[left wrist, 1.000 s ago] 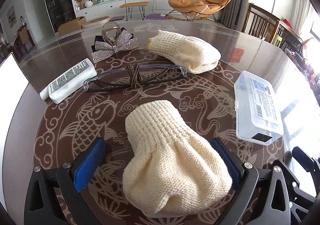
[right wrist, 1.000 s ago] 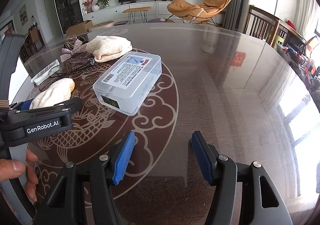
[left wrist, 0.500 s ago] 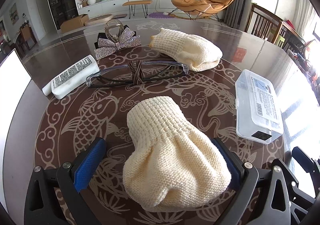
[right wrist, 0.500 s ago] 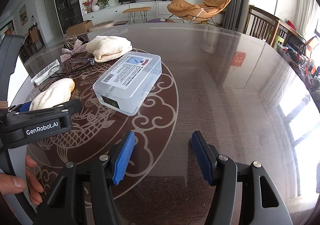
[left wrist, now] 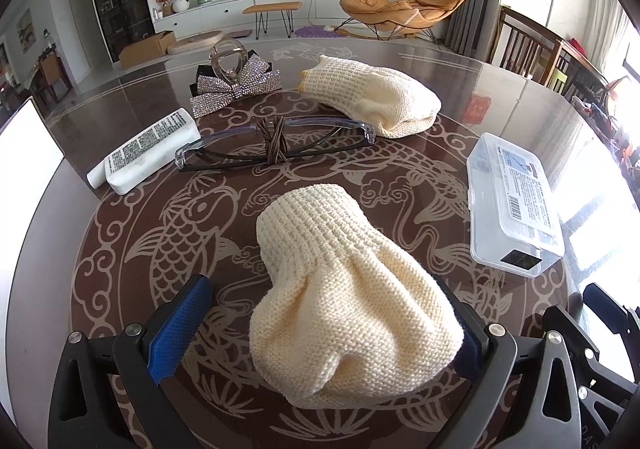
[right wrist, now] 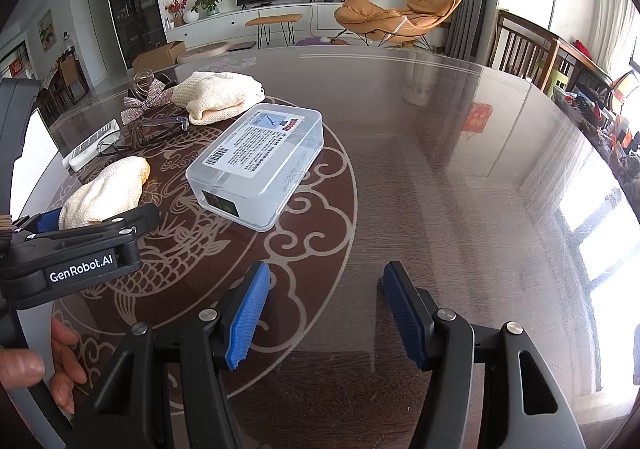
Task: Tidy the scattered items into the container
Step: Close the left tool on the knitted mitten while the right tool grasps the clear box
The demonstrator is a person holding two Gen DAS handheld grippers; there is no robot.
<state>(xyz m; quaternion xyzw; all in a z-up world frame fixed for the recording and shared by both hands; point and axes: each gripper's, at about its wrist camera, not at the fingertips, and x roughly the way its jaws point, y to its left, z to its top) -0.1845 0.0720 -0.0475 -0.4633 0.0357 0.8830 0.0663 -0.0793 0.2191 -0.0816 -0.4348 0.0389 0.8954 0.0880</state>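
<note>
The left gripper (left wrist: 320, 325) sits spread around the near cream mitten (left wrist: 344, 297) on the table (right wrist: 460, 169); its right pad seems to touch the knit, the left stands clear. The right gripper (right wrist: 326, 313) hangs spread and empty near the closed plastic box (right wrist: 256, 161)

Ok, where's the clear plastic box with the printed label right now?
The clear plastic box with the printed label lies closed on the table's right side in the left wrist view, right of the near cream knitted mitten; in the right wrist view it sits left of centre.
</note>
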